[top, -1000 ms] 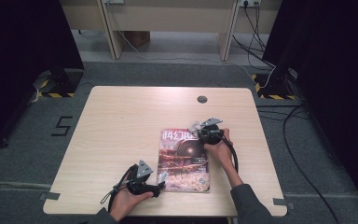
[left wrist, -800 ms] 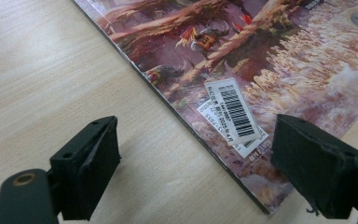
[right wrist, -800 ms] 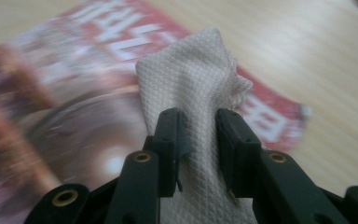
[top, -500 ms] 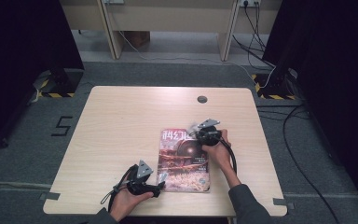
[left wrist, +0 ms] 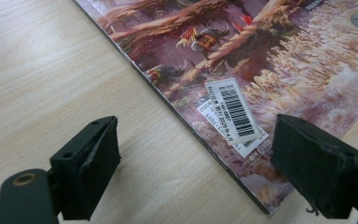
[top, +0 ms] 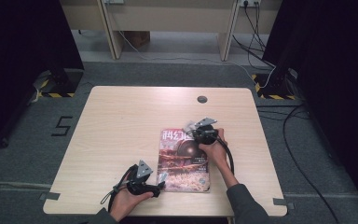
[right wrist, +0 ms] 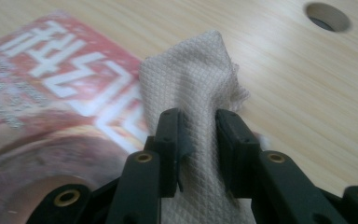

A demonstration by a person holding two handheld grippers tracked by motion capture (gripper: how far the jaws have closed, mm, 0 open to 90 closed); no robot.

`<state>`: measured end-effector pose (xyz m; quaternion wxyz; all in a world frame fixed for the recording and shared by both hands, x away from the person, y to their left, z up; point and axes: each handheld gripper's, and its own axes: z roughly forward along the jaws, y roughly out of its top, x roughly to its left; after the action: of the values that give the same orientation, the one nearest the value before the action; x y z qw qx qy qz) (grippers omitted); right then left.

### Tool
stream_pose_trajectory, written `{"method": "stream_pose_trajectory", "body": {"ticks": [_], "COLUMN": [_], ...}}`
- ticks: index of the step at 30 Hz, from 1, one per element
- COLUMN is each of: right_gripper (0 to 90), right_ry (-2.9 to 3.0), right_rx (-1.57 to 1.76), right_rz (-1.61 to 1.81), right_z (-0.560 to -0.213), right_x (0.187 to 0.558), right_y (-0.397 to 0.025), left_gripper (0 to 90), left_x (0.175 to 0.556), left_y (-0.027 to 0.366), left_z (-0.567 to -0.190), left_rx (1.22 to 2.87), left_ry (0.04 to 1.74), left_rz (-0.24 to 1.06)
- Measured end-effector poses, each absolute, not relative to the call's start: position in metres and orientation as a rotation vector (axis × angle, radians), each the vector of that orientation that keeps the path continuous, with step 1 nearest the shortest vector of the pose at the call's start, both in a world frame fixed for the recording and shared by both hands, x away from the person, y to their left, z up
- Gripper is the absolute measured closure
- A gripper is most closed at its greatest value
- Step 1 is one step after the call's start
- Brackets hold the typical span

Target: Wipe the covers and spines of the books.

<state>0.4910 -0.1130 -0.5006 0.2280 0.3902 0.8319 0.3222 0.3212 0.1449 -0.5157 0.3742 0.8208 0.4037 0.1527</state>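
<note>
Pale wooden tabletop carries everything, with a round cable hole near its far edge. On its near right part lies a flat glossy magazine with a red-and-brown illustrated cover, white characters across its far end and a white barcode sticker near one of its near corners.

At the magazine's far right corner the right gripper holds a cream waffle-weave cloth. In the right gripper view the cloth is bunched up between the two black jaws, which press in on it from both sides; its free end stands out beyond the jaw tips and rests partly over the magazine's corner and partly on the bare wood beside it. The weave shows as a fine diamond grid, and the edge toward the cable hole is slightly frayed.

By the magazine's near left corner the left gripper sits low over the tabletop. Its jaws stand wide apart with nothing between them: one is over bare wood, the other just beside the corner with the barcode sticker.
</note>
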Motion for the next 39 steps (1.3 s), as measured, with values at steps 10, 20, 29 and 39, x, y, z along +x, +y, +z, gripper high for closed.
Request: {"method": "stream_pose_trajectory", "body": {"ticks": [10, 20, 29, 39], "right_gripper": [71.0, 72.4, 72.3, 72.1], "right_ry": [2.366, 2.453, 2.538, 2.646], "right_rx": [0.990, 0.802, 0.722, 0.602], "right_rz": [0.880, 0.895, 0.970, 0.974], "right_z": [-0.499, -0.499, -0.500, -0.496], "right_x": [0.500, 0.474, 0.436, 0.386], "right_y": [-0.052, -0.020, -0.030, -0.039], "left_gripper": [14.5, 19.8, 19.6, 19.6], "left_x": [0.321, 0.324, 0.342, 0.346], "left_y": [0.145, 0.151, 0.196, 0.217], "left_z": [-0.516, -0.511, -0.498, -0.497], "left_rx": [2.102, 2.094, 1.967, 1.919], "left_ry": [1.034, 1.009, 1.158, 1.234], "left_rz": [0.393, 0.369, 0.414, 0.475]}}
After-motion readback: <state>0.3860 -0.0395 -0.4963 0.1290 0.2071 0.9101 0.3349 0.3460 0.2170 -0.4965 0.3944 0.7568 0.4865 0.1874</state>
